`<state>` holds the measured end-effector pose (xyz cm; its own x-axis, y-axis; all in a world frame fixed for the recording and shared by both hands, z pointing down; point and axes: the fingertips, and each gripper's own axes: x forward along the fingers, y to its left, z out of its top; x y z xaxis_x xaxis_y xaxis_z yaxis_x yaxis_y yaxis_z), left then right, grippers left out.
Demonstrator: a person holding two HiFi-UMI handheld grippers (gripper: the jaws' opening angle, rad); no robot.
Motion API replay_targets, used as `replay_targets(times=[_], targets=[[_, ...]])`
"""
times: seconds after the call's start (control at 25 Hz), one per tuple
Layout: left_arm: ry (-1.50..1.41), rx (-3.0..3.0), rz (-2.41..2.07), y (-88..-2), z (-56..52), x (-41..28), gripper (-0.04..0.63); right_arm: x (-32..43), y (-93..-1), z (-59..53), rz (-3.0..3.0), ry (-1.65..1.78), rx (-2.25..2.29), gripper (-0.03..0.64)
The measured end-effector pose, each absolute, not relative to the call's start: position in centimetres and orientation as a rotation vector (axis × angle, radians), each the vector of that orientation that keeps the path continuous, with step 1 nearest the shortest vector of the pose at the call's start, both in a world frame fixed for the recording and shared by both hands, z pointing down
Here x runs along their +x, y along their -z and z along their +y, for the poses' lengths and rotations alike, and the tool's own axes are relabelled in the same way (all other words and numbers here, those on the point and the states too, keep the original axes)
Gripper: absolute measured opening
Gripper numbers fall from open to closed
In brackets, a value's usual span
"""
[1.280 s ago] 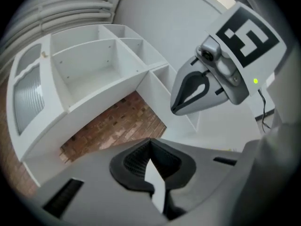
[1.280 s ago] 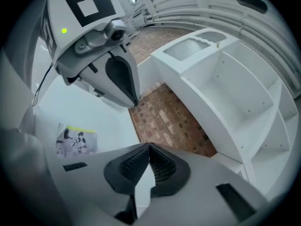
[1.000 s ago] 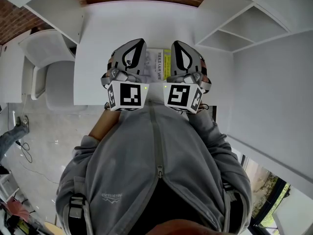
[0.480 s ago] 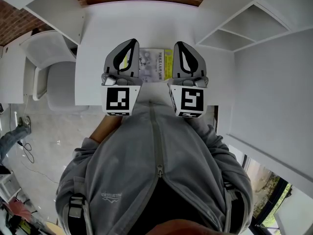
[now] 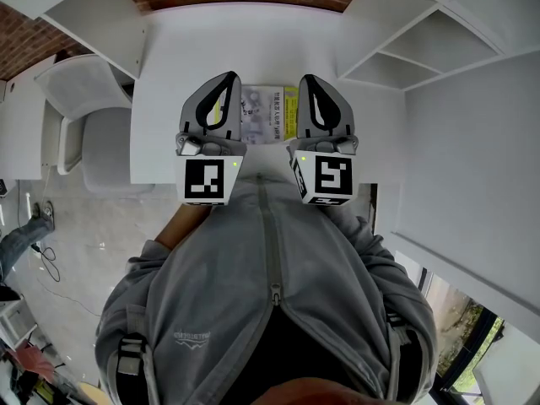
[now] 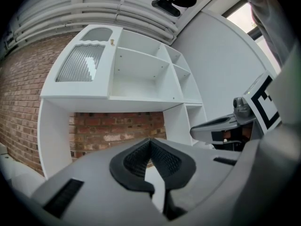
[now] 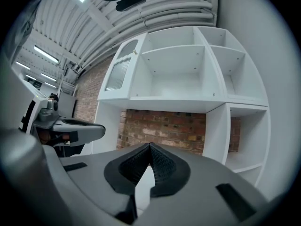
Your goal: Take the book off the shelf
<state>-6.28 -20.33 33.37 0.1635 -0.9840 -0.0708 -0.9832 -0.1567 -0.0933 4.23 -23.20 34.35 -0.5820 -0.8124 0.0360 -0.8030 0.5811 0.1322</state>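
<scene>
Rolled upright since a second back, jaws pressed together and empty as I see them, left gripper (image 5: 224, 81) and right gripper (image 5: 310, 81) side by side, book (image 5: 268, 115) flat on the desk (image 5: 253, 40) between them, shelves (image 7: 188, 74) far behind.

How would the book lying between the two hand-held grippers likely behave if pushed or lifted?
The book lies flat on the smooth white desk, so a push would probably slide it, not tip it. It looks thin, perhaps soft-covered, so it may flex if lifted by one edge.
</scene>
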Motion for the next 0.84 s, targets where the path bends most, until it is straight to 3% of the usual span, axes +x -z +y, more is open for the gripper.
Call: replay_targets(times=[0.84], targets=[[0.027, -2.315, 1.94, -33.7, -20.21, -5.82, 0.006, 3.53, -34.52, -22.99, -2.744, 0.137, 1.351, 0.026]])
